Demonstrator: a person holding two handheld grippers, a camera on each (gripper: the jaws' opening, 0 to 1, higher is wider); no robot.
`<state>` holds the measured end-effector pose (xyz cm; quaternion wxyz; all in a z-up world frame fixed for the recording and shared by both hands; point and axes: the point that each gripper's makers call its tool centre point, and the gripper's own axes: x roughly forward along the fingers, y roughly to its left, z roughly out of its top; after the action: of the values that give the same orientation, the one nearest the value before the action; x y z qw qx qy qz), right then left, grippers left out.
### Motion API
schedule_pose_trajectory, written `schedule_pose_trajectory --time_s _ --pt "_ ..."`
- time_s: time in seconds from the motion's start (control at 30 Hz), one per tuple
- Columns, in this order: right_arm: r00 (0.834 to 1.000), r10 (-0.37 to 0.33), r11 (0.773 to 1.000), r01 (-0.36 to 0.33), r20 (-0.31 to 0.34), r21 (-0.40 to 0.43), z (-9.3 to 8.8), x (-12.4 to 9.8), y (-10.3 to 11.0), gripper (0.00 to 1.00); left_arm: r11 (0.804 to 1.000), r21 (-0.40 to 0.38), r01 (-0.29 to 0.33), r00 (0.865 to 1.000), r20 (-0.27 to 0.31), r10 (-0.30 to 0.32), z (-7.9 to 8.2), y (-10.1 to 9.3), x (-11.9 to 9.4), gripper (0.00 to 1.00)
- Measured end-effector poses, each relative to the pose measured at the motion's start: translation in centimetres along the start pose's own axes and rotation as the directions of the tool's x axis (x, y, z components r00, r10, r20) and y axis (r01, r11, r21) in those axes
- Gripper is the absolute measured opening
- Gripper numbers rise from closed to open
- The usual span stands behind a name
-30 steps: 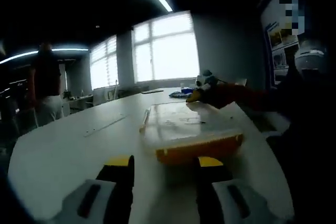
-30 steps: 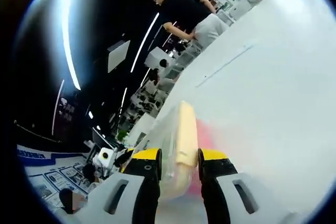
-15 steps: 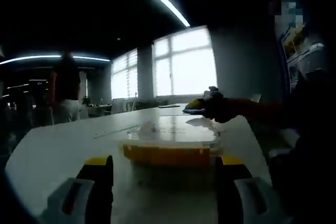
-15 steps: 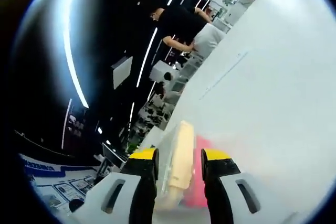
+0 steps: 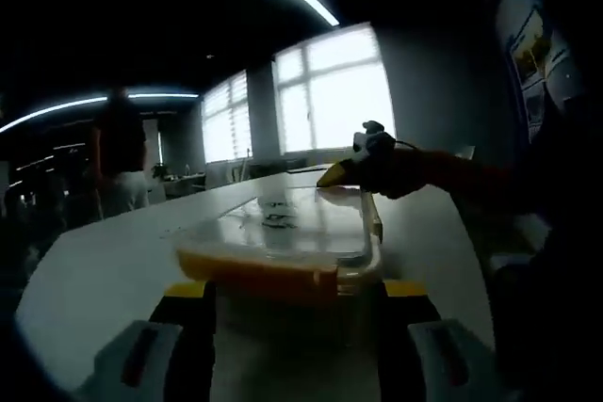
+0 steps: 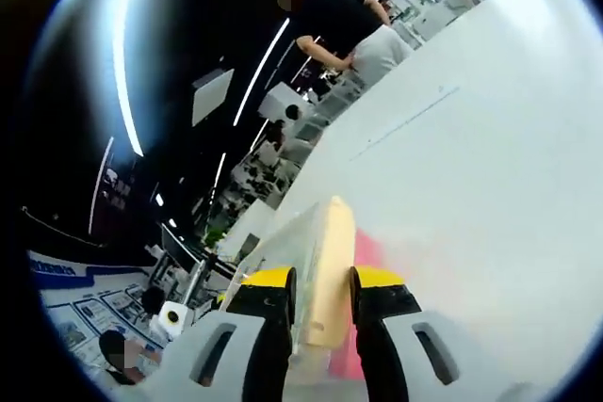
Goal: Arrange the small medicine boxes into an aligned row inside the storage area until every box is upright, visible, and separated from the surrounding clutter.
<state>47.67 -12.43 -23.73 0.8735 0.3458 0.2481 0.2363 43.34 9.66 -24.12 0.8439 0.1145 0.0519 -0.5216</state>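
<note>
Right gripper point(image 6: 317, 294) pinches the box's point(image 5: 283, 242) far rim; left gripper point(image 5: 297, 303) straddles its near edge, wide. Stiff, slick plastic, probably light: grip rims.

The clear storage box's point(image 5: 283, 251) contents blur behind glare. In the right gripper view, its lid rim point(image 6: 325, 265) is smeared, and the pink thing point(image 6: 363, 275) beside it is unreadable.

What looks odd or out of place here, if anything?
No medicine boxes can be made out. The clear storage box on the white table has its lid on, with the right claw shut on its yellow-edged rim, and the left claw open at the near edge.
</note>
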Motion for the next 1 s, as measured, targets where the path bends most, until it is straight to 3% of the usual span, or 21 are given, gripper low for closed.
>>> schedule_pose_trajectory --time_s 0.17,0.37,0.83,1.0 --pt "1.0 -0.021 0.999 0.021 0.003 -0.031 -0.3 -0.3 0.1 0.23 0.998 0.031 0.047 0.999 -0.022 -0.046 -0.2 1.4 0.0 0.63" --pt "1.0 -0.022 0.998 0.023 0.016 -0.065 -1.0 -0.2 0.7 0.24 0.999 0.019 0.04 0.999 -0.029 -0.039 -0.4 3.2 0.5 0.63" --pt "0.998 -0.023 0.998 0.026 0.058 -0.05 -0.1 0.3 -0.3 0.24 1.0 -0.011 0.013 1.0 -0.001 -0.013 -0.3 3.4 1.9 0.62" --pt "0.997 -0.03 0.998 0.034 0.076 -0.051 -0.1 0.2 -0.3 0.24 1.0 -0.022 0.01 1.0 0.006 -0.01 -0.3 4.4 2.4 0.62"
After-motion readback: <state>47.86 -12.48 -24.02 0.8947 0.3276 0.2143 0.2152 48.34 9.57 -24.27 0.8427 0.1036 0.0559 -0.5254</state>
